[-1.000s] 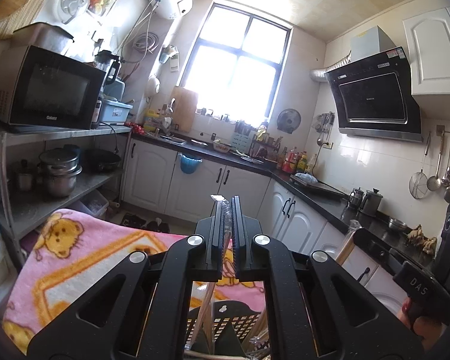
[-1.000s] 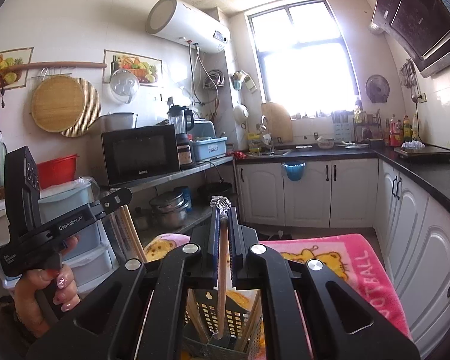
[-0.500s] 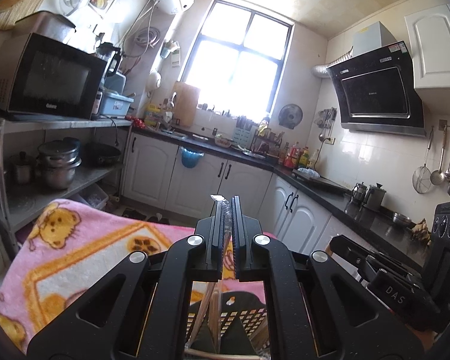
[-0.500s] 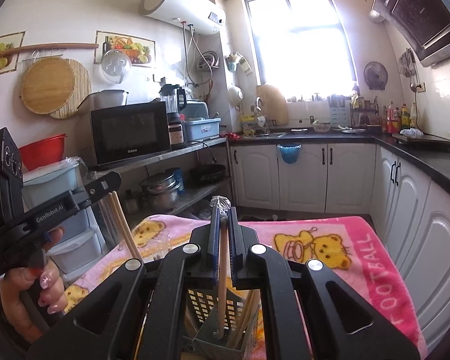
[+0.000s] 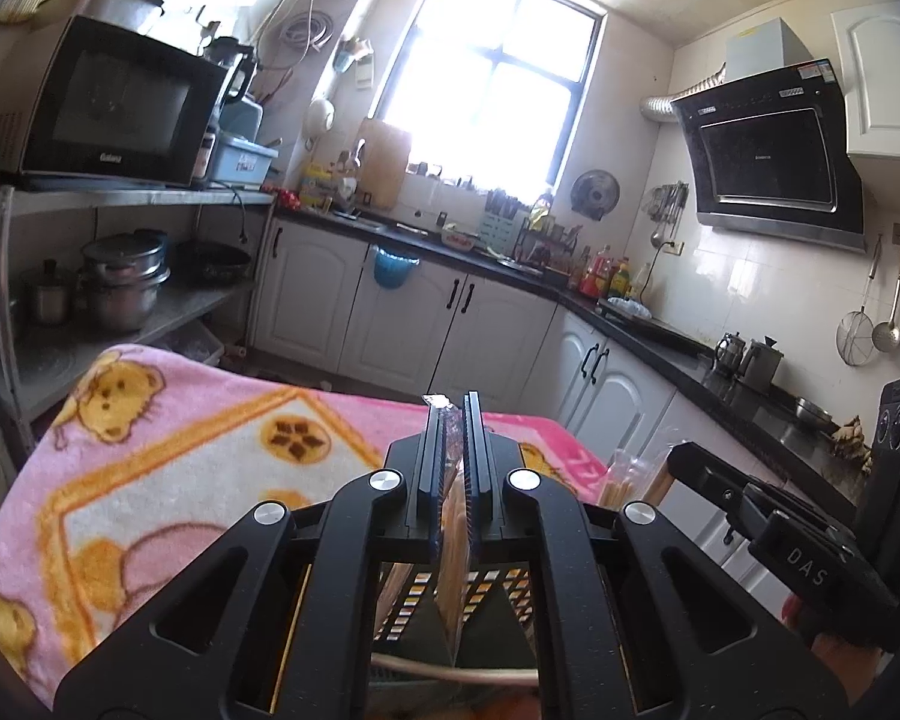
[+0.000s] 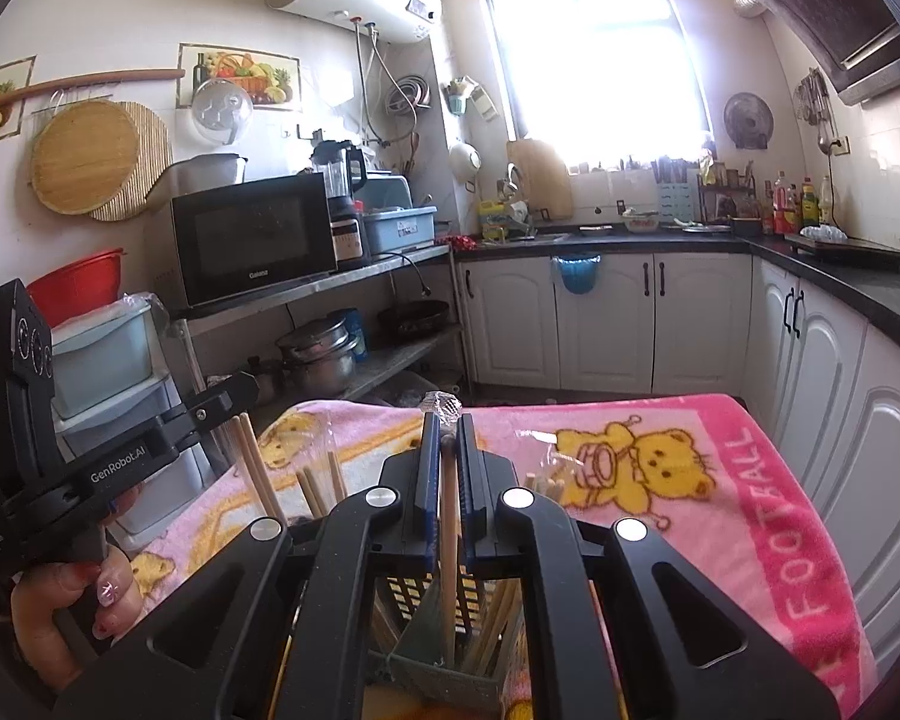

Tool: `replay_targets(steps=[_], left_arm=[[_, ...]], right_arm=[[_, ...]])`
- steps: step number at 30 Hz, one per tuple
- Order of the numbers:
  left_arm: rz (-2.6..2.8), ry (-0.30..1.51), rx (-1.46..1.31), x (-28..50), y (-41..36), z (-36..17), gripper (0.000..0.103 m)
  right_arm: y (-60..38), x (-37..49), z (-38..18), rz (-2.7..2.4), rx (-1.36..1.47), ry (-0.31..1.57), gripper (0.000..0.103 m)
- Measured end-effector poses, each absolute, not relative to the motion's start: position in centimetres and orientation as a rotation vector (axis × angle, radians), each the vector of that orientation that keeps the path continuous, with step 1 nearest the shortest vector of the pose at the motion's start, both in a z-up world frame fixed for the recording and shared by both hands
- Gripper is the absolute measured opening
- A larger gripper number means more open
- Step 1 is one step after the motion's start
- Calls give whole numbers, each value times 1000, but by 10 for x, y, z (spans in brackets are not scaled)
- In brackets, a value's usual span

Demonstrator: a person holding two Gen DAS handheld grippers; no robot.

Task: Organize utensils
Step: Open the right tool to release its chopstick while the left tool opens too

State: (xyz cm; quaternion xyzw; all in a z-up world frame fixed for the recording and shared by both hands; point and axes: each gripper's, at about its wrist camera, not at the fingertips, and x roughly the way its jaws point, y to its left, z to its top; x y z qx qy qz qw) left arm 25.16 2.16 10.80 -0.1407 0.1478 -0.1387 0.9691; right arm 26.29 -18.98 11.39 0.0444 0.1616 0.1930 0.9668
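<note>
Your left gripper (image 5: 453, 474) has its jaws closed tight on a plastic-wrapped pair of chopsticks (image 5: 452, 531), which hangs straight down into the slotted utensil holder (image 5: 417, 591) directly below. The crimped end of the wrapper pokes out just above the jaws.

Your right gripper (image 6: 444, 480) likewise has its jaws pinched shut on a single wooden stick (image 6: 448, 564), also wrapped at the top, and its lower end reaches down inside the same utensil holder (image 6: 432, 606). More chopsticks (image 6: 501, 615) already lean in the holder to the right of that stick.

The holder stands on the pink teddy-bear blanket (image 6: 660, 480) that covers the surface, at its near edge and right under both grippers.

From the right wrist view, your left hand (image 6: 69, 618) grips the handle of the left gripper to the left of the holder, and two bare chopsticks (image 6: 258, 474) slant down from it toward the holder. From the left wrist view, the right gripper's body (image 5: 804, 540) sits to the right of the holder.

Beyond the holder, past the far edge of the blanket, run the white cabinets (image 6: 606, 324), and to its left a shelf carries the microwave (image 6: 252, 237).
</note>
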Motion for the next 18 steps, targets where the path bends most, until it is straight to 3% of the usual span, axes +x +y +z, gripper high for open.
replay_targets(steps=[9, 11, 15, 18], left_arm=[[-275, 334, -292, 248, 26, 98, 2], [-272, 349, -296, 247, 27, 96, 3], [-271, 362, -308, 244, 31, 93, 24], [-268, 370, -311, 240, 32, 92, 28]], right_arm=[[-197, 258, 108, 379, 97, 357, 17], [-202, 256, 106, 371, 104, 365, 29], [-207, 251, 103, 365, 105, 379, 31], [-211, 245, 100, 356, 99, 392, 34]])
